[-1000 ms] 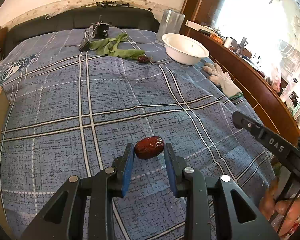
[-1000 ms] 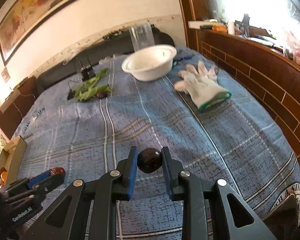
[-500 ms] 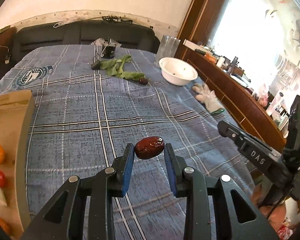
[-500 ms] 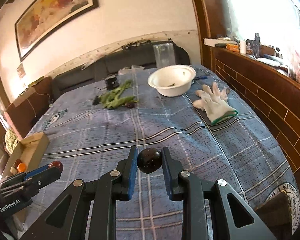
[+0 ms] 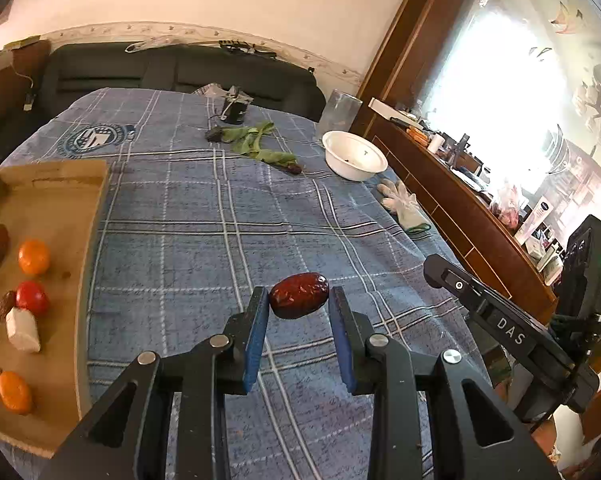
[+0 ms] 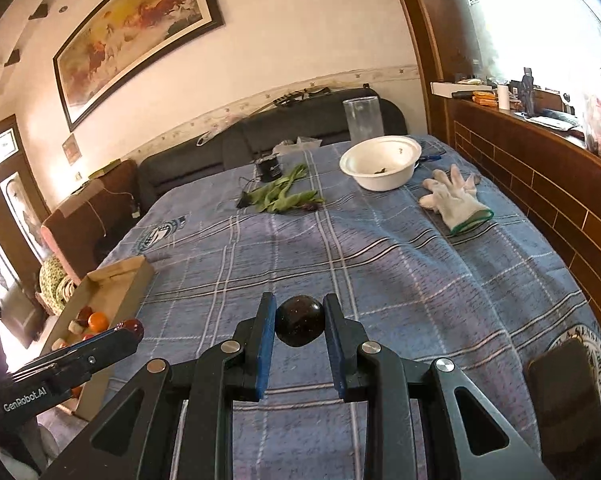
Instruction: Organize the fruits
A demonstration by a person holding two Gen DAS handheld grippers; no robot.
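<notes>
My left gripper (image 5: 299,312) is shut on a wrinkled red date (image 5: 299,295) and holds it above the blue plaid cloth (image 5: 220,216). My right gripper (image 6: 299,330) is shut on a dark round fruit (image 6: 299,321), also above the cloth. A cardboard tray (image 5: 60,264) lies at the left with oranges (image 5: 33,257), a red tomato (image 5: 32,297), dates and white pieces in it. The tray also shows in the right wrist view (image 6: 112,292). The left gripper with its date shows at the lower left of the right wrist view (image 6: 130,326).
A white bowl (image 5: 354,156) and a white glove (image 5: 404,204) lie at the far right of the cloth. Green leaves (image 5: 256,144) with a dark fruit (image 5: 296,169) lie at the far middle. A clear jar (image 6: 362,118) stands behind the bowl. A wooden ledge (image 6: 540,176) runs along the right.
Both grippers have risen and pulled back with their fruits still held. The left view has swung left, so the cardboard tray with fruit now shows more fully.
</notes>
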